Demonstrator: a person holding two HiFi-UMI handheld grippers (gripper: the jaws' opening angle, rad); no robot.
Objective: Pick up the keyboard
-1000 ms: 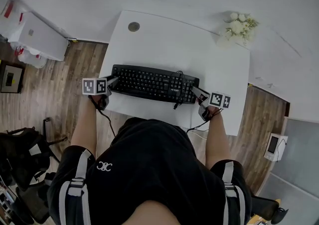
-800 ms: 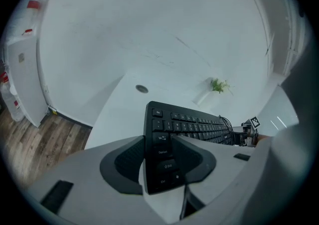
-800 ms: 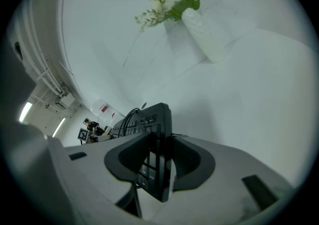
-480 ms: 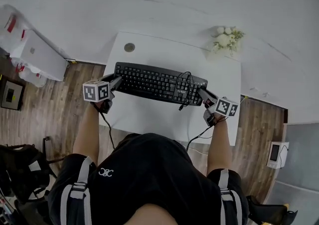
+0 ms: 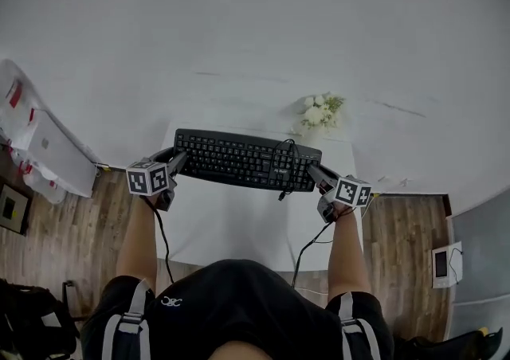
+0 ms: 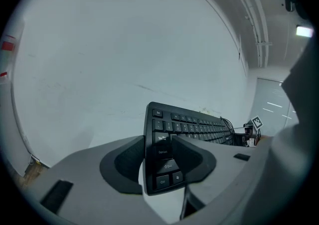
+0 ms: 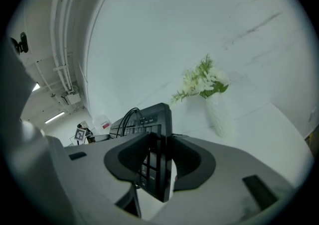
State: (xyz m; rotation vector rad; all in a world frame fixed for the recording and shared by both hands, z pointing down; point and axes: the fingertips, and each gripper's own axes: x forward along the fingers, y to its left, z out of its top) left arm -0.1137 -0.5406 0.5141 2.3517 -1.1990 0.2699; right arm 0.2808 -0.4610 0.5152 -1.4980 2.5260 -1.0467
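Note:
A black keyboard (image 5: 239,161) hangs in the air above the white table (image 5: 239,227), held at both ends. My left gripper (image 5: 177,162) is shut on its left end, and in the left gripper view the pads clamp the keyboard (image 6: 192,127) at the left gripper (image 6: 162,155). My right gripper (image 5: 315,174) is shut on the right end. The right gripper view shows the keyboard (image 7: 149,119) edge-on between the jaws of the right gripper (image 7: 158,157). A coiled black cable (image 5: 285,158) lies on the keys and trails down.
A white vase of flowers (image 5: 317,113) stands at the table's far right corner, close behind the keyboard's right end, and shows as the vase (image 7: 212,99) in the right gripper view. A white box (image 5: 49,155) sits on the wooden floor at left. A small device (image 5: 441,263) is on the floor at right.
Both grippers have risen together with the keyboard, which has left the tabletop. The table now looks smaller and lower, and more of the wall is in view.

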